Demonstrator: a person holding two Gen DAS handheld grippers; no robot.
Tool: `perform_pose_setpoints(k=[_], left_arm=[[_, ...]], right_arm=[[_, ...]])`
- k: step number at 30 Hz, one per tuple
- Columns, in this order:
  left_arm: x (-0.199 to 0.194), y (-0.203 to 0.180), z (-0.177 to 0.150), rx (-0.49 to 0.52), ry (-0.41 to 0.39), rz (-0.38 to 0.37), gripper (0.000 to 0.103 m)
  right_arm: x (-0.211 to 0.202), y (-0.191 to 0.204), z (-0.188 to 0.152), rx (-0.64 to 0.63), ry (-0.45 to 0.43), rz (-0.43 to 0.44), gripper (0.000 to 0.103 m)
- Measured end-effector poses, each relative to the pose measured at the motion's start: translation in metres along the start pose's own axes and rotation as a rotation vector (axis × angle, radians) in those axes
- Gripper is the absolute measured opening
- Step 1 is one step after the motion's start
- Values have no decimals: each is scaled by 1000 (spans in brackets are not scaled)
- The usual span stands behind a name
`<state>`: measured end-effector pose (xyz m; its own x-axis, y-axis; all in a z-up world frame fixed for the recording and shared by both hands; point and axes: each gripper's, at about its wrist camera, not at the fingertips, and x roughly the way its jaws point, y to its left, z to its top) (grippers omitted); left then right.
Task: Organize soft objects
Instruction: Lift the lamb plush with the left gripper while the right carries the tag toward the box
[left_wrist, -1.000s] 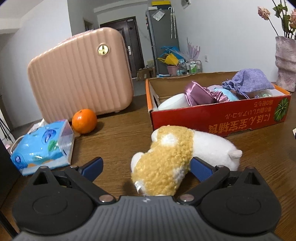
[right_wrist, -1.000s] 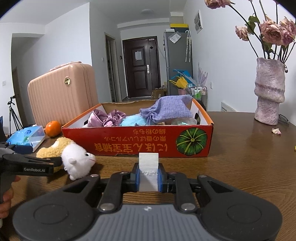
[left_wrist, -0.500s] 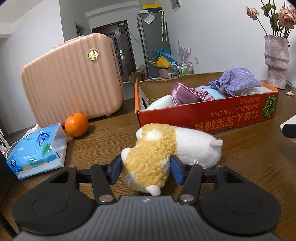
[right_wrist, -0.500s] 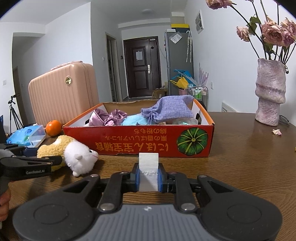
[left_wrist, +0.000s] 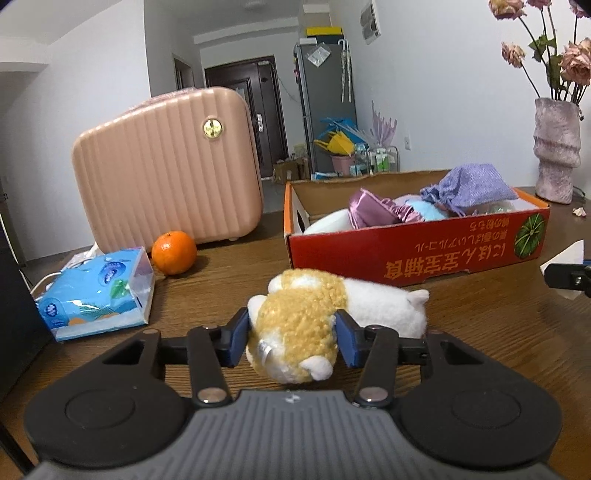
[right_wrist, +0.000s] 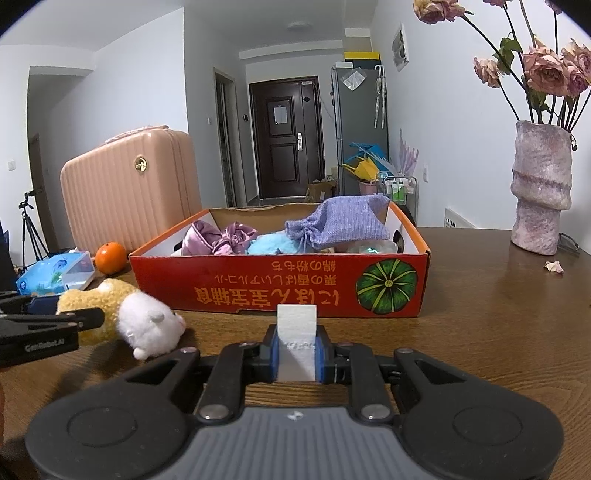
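A plush toy (left_wrist: 388, 310) with a tan fleecy body and a white head lies on the wooden table in front of the red cardboard box (left_wrist: 406, 254). My left gripper (left_wrist: 291, 332) has its blue pads pressed into the tan part, and its jaws are still closing. The right wrist view shows the same plush toy (right_wrist: 147, 325) at lower left, with the left gripper (right_wrist: 66, 310) around it. My right gripper (right_wrist: 296, 350) is shut on an upright white foam block (right_wrist: 296, 321), just short of the red box (right_wrist: 258, 288). The box holds a lilac drawstring bag (right_wrist: 340, 221), a purple satin pouch (right_wrist: 218, 240) and a blue fluffy item (right_wrist: 273, 245).
A pink ribbed suitcase (left_wrist: 166, 170) stands at the back left, with an orange (left_wrist: 173, 253) and a blue tissue pack (left_wrist: 96, 288) in front of it. A stone-coloured vase of dried roses (right_wrist: 541, 188) stands at the far right. Bare table lies right of the box.
The left gripper's jaws have gone from wide open to pressed on the plush toy's tan part, and the left hand has shifted a little. The right gripper has kept still.
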<state>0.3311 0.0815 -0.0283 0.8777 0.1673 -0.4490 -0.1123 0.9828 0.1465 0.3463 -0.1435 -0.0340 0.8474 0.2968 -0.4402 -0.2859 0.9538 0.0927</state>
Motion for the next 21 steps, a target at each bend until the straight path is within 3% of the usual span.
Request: perform_pose_setpoints(k=[14, 21], left_arm=[[-26, -4, 3, -49, -48, 2, 47], [-22, -9, -1, -36, -13, 5, 47]], right_arm=[[-5, 3, 0, -11, -18, 17, 18], [-5, 3, 0, -11, -21, 19, 18]])
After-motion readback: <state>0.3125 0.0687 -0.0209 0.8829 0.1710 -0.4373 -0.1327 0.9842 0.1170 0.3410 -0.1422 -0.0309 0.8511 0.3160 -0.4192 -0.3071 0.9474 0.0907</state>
